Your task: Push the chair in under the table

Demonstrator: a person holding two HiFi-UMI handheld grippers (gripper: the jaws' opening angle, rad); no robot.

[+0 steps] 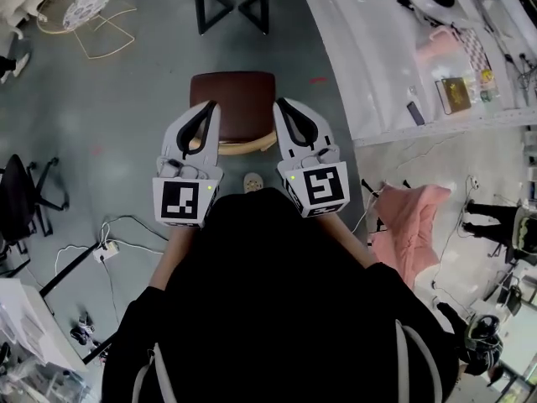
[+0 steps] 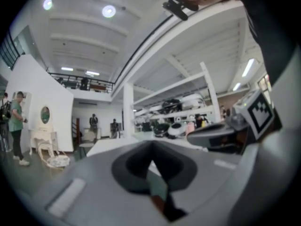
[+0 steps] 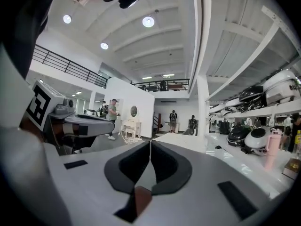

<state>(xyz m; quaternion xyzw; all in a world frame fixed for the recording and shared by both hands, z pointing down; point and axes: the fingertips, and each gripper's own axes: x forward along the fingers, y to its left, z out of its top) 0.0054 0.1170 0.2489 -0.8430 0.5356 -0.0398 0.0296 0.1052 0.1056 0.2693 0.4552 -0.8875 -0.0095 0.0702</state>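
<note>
Jaws first: on the left gripper [image 2: 151, 160] the two dark pads meet along a thin seam with nothing between them. The right gripper [image 3: 150, 150] reads the same, closed and empty. Through the notch under each pair I catch a sliver of brown, which I take to be the chair below.

From the head view, both tips lie over the near part of the dark brown cushioned chair with a pale curved wooden backrest [image 1: 233, 99]. The left tip is at its left side and the right tip at its right, with the backrest running between them. Whether they press on the backrest or hang just above it I cannot tell from this steep angle.

The chair stands on the grey floor [image 1: 126, 99] facing the white-topped table with black legs [image 1: 202, 11]. Its far seat edge is near those legs, but the seat is wholly out from under the tabletop. I judge the push to be at its very start: grippers set, chair not yet in.

Next I want both closed tips bearing evenly on the backrest, then a straight, level shove forward. Uneven pressure could swing the chair off line into a table leg.

Both grippers are held out ahead of my body, side by side, parallel and level, pointing at the table.
</note>
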